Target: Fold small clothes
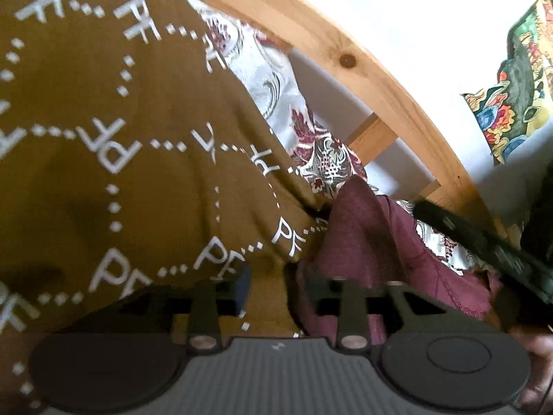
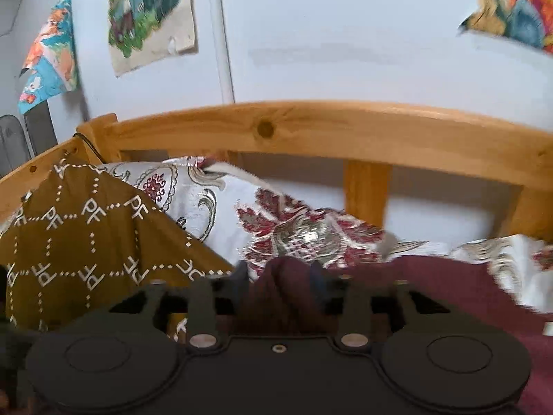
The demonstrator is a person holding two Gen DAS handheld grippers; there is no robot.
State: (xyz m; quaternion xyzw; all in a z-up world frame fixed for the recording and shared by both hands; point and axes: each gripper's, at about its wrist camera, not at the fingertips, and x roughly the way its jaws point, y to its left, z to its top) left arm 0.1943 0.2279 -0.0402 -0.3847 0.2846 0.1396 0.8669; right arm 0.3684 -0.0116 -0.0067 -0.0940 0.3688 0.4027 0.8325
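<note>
A mustard cloth point(image 1: 121, 173) printed with white "PF" letters fills the left of the left wrist view. It stands as a tent at the left point(image 2: 86, 242) in the right wrist view. A maroon garment point(image 1: 373, 242) lies crumpled beside it on the floral bedspread point(image 1: 276, 86). My left gripper point(image 1: 268, 276) is low at the seam of the two cloths, jaws apart, with mustard cloth lying in the gap. My right gripper point(image 2: 280, 273) is pushed into the maroon garment point(image 2: 432, 294), jaws apart around a ridge of it. Its dark body point(image 1: 484, 245) shows at the right.
A wooden bed rail point(image 2: 311, 124) with upright slats runs along the far side, in front of a white wall. Colourful posters point(image 2: 148, 14) and a white pipe point(image 2: 221, 34) are on the wall. The floral bedspread point(image 2: 304, 231) lies beyond the garments. A hand point(image 1: 532, 363) shows at the lower right.
</note>
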